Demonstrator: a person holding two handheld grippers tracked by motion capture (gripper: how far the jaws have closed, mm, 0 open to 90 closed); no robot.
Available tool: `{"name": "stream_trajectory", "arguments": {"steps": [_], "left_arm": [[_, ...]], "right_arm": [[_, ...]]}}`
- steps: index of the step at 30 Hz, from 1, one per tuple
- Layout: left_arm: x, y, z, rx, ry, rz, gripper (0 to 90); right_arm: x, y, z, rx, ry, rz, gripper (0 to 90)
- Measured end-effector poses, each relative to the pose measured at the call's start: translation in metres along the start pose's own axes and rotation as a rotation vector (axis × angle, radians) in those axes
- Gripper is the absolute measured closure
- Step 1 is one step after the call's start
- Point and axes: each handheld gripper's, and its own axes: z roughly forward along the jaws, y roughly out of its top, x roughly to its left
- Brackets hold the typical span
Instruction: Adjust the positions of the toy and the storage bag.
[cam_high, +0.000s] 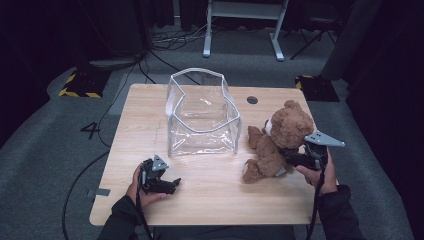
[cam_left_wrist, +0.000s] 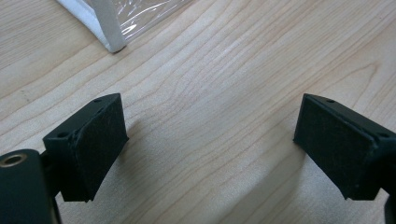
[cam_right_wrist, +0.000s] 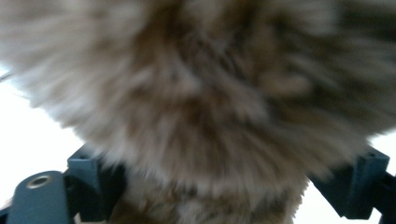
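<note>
A brown teddy bear (cam_high: 276, 140) sits on the right part of the light wooden desk (cam_high: 200, 200), leaning a little, its pale muzzle turned toward the clear plastic bag (cam_high: 202, 112) that stands open just to its left near the middle of the desk. The right claw (cam_high: 291, 156) comes in from the right against the bear's side, a grey three-cornered plate on top of it and a cable trailing down past the person's dark sleeve. In the right gripper view blurred brown fur (cam_right_wrist: 201, 102) sits between the two jaws, which stand far apart at the lower corners; the fur spreads out to both of them, yet whether the pads press on it cannot be told from the blur, so the claw reads as spread wide around the bear rather than clenched on it. The left claw (cam_high: 172, 184) rests low at the front left of the desk, well apart from the bear and a short way in front of the bag. In the left gripper view it is released, its black pads (cam_left_wrist: 100, 144) wide apart over bare wood grain, and a white-edged corner of the bag (cam_left_wrist: 109, 32) shows at the top left
</note>
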Motion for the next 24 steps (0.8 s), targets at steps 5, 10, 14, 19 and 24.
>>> {"name": "stream_trajectory", "arguments": {"steps": [5,10,14,19,24], "left_arm": [[0.0,0.0,0.0,0.0,0.0,0.0,9.4],[0.0,0.0,0.0,0.0,0.0,0.001,9.4],[0.0,0.0,0.0,0.0,0.0,0.0,9.4],[0.001,-0.001,-0.002,0.0,0.007,0.003,10.4],[0.002,0.001,-0.008,-0.006,0.041,0.008,15.6]], "right_arm": [[-0.004,0.0,0.01,0.043,-0.009,0.017,9.7],[-0.006,-0.003,0.015,0.045,0.016,0.023,10.5],[-0.005,-0.005,0.016,0.046,0.024,0.011,16.7],[-0.004,-0.007,0.016,0.05,0.03,-0.043,33.5],[-0.007,-0.009,0.012,0.041,0.056,-0.062,40.0]]}}
